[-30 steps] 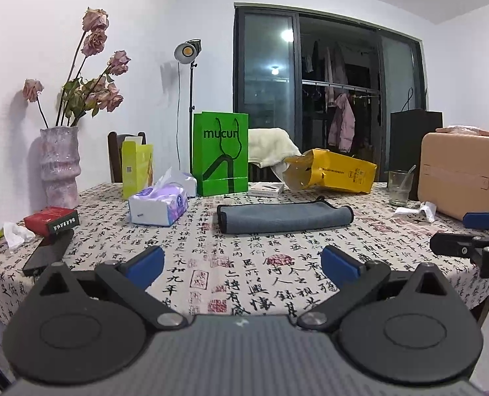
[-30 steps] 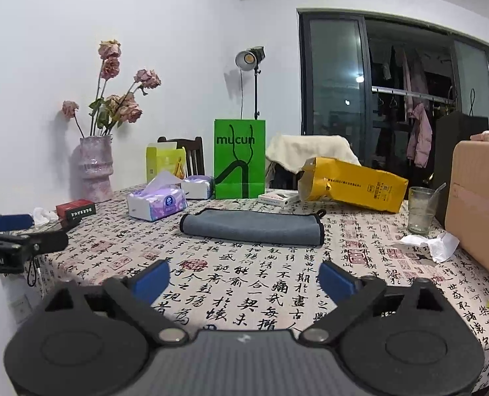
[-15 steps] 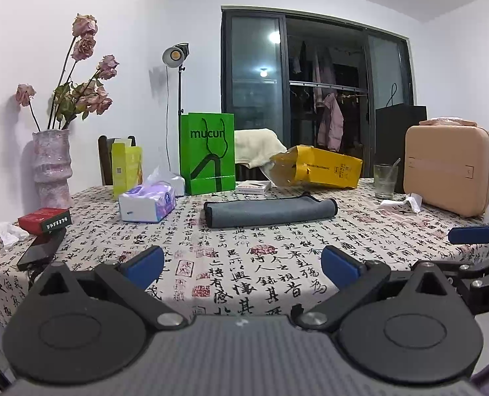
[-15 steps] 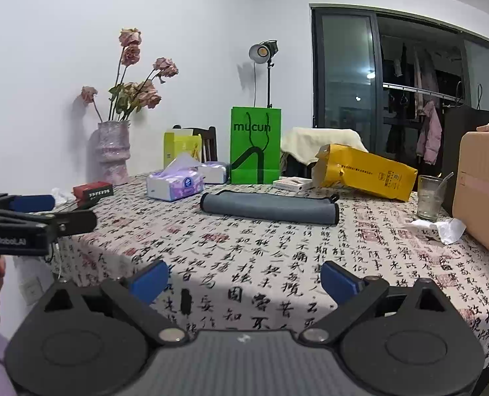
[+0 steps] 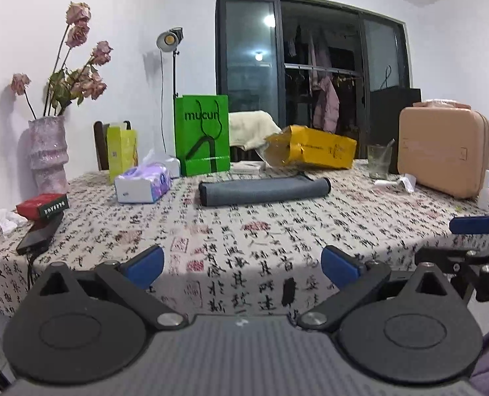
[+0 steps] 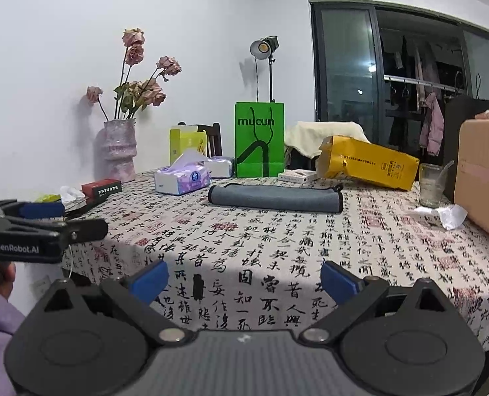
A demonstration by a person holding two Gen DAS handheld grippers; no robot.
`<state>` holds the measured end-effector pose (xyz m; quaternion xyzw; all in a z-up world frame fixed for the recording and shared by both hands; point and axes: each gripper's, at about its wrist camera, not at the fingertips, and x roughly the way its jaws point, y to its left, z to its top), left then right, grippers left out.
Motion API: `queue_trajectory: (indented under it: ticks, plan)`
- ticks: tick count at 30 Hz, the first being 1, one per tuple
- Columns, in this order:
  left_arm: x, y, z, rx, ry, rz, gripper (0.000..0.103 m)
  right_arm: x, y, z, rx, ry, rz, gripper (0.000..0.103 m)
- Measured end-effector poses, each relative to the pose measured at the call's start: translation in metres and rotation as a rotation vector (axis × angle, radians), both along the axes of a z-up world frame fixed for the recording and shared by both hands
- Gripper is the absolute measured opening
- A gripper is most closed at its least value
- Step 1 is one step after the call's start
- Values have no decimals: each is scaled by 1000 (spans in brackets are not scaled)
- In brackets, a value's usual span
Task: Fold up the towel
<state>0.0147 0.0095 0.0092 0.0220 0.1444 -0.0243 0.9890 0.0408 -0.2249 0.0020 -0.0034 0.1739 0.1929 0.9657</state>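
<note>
A grey towel (image 5: 263, 191) lies folded into a long narrow strip across the far middle of the patterned tablecloth (image 5: 244, 241); it also shows in the right wrist view (image 6: 276, 198). My left gripper (image 5: 242, 265) is open and empty, off the table's front edge, far from the towel. My right gripper (image 6: 244, 279) is open and empty, also off the front edge. Each gripper shows at the side of the other's view, the right one (image 5: 475, 241) and the left one (image 6: 43, 224).
Behind the towel stand a green bag (image 5: 201, 138), a yellow bag (image 5: 310, 151), a tissue pack (image 5: 144, 186) and a glass (image 5: 379, 161). A vase (image 5: 48, 151), a red box (image 5: 43, 206) and a phone (image 5: 38, 236) sit left. A tan case (image 5: 444, 151) stands right.
Both grippers have drawn back from the table and sunk lower, so the table's front edge now shows. The towel has not moved. Both stay open.
</note>
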Motion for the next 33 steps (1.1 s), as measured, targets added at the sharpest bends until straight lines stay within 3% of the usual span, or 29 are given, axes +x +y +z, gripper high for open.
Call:
queue_trajectory:
  ticks: [33]
  plan:
    - [-7,-6,-5,-1,10,-9,103,-9,-4,1,-2,7,-27,99]
